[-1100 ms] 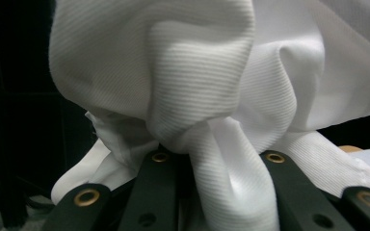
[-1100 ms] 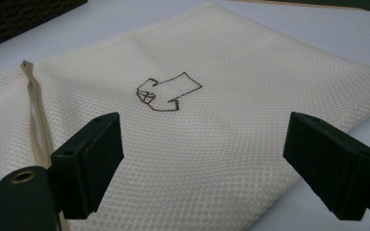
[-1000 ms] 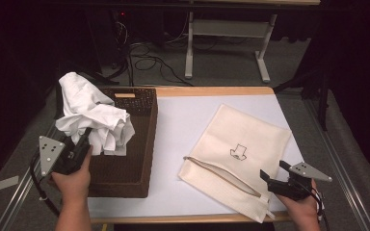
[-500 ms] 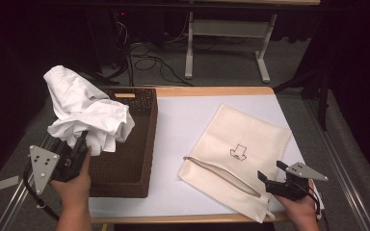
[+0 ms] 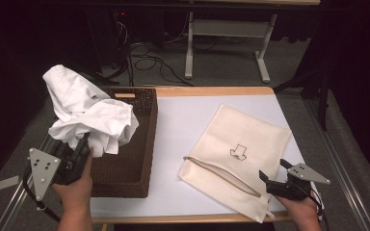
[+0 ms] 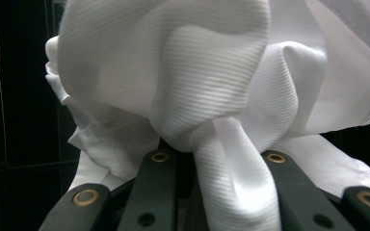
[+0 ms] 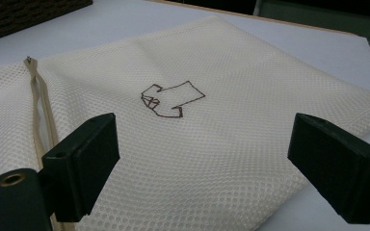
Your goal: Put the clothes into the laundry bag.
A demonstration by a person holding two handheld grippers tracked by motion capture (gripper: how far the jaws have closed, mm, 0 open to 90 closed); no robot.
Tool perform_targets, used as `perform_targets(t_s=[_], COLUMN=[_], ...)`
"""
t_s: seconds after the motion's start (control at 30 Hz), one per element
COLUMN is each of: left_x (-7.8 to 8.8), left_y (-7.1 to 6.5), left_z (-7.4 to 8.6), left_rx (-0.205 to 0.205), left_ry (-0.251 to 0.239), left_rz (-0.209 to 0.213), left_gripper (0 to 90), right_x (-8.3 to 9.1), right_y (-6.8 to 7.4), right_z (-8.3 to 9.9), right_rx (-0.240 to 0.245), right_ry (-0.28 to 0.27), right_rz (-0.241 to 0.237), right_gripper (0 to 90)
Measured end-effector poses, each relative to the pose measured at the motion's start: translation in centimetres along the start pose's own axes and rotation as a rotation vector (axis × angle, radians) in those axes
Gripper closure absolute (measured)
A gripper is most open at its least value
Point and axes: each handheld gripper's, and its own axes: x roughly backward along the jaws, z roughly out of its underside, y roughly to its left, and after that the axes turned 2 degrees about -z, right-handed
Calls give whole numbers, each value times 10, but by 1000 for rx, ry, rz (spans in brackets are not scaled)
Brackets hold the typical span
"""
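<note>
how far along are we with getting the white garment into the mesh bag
Early. Done: the left tongs are shut on the white garment, lifted over the wicker basket. In hand: the right tongs hang open over the mesh bag near its zipper. Left: holding the bag open, stuffing the garment in.

Lab: black curtains, floor cables (image 5: 147, 57), framed white table (image 5: 183, 120).
</note>
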Motion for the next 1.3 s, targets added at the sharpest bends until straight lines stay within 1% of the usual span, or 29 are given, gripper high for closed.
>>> perform_targets(t_s=[0.07,0.1,0.13,0.17,0.27,0.3,0.43,0.53,0.7,0.87,0.97,1.07,1.17,1.2,1.3], left_x=[0,1,1,1,2,2,1,1,0,-7,-11,-15,-18,-20,-23], left_y=[-1,-1,-2,-2,-3,-3,-6,-10,-16,-26,-30,-36,-43,-48,-58], left_z=[-2,-2,-3,-4,-5,-6,-11,-15,-21,-27,-34,-45,-53,-58,-63], left_rx=[2,0,-3,-3,3,8,29,13,7,-29,-36,-41,-43,-47,-37], left_ry=[-7,-9,-13,-15,-20,-26,-51,-70,-86,-78,-84,-110,-129,-137,-151], left_rz=[3,5,6,6,7,7,11,18,39,56,65,74,86,94,122], left_gripper=[769,769,769,769,769,769,770,770,772,773,774,774,774,773,773], right_x=[1,3,4,4,5,5,4,3,3,2,1,1,1,1,2], right_y=[0,0,-2,-2,0,0,0,-1,-2,1,1,1,0,0,0], right_z=[0,0,0,0,3,3,4,6,7,7,7,7,7,7,7], right_rx=[8,1,-14,-19,-6,-1,-8,-15,-24,-20,-17,-17,-15,-16,-20], right_ry=[-13,-24,-28,-38,-74,-77,-85,-79,-78,-79,-85,-83,-85,-86,-83], right_rz=[25,35,16,16,44,57,53,59,60,59,59,53,49,48,40], right_gripper=[109,112,109,92,71,48,47,47,54,57,57,63,67,70,79])
